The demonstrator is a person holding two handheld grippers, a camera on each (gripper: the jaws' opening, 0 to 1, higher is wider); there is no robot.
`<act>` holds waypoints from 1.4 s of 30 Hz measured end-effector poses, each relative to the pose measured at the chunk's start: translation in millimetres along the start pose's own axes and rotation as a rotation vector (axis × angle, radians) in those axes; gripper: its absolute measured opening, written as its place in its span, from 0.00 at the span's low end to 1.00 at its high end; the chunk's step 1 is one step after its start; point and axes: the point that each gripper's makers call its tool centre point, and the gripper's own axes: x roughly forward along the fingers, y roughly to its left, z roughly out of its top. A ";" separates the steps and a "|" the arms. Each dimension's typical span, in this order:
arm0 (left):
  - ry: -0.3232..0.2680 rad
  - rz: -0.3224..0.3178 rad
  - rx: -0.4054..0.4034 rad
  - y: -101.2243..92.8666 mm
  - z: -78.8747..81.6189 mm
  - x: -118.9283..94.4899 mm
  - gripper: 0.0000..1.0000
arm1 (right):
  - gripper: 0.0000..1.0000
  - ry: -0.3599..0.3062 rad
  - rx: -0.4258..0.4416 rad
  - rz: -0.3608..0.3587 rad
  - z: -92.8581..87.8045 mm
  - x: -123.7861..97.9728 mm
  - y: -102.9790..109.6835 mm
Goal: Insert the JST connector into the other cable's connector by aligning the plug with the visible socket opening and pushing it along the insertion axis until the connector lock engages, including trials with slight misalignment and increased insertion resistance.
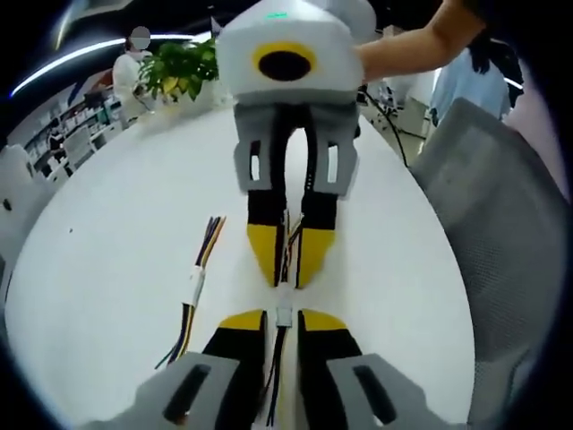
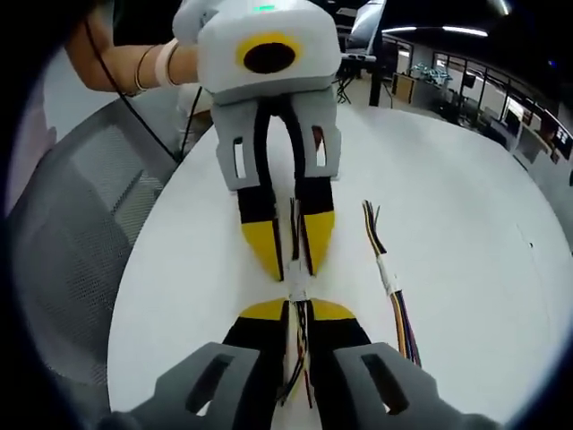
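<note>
Holding the two cable ends nose to nose, the left gripper (image 1: 283, 315) is pinched on the white connector (image 1: 284, 314) and its wires, while the right gripper (image 2: 299, 309) is pinched on the other cable (image 2: 300, 345). The two housings are best kept in one line, with a straight push and no twist; whether the lock is engaged cannot be told. A spare cable (image 1: 198, 278) lies on the white table (image 1: 107, 233). A plant (image 1: 179, 64) and a mesh chair (image 1: 501, 224) are seen in an office.

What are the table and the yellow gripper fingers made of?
Table: probably laminate or painted board; it looks smooth, white and faintly glossy. Fingers: likely matte plastic or rubber tips, flat yellow over black with no shine. Neither can be settled by looks alone.
</note>
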 end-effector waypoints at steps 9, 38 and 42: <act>0.009 0.026 -0.025 -0.1 -2.4 -3.1 0.18 | 0.12 -0.008 0.021 -0.034 -1.7 -5.4 1.8; 0.000 0.182 -0.140 -2.2 -0.4 -36.3 0.41 | 0.30 -0.168 0.231 -0.189 20.2 -34.5 4.3; -0.010 0.213 -0.168 -0.8 -0.2 -43.5 0.47 | 0.34 -0.173 0.238 -0.215 24.6 -38.0 5.6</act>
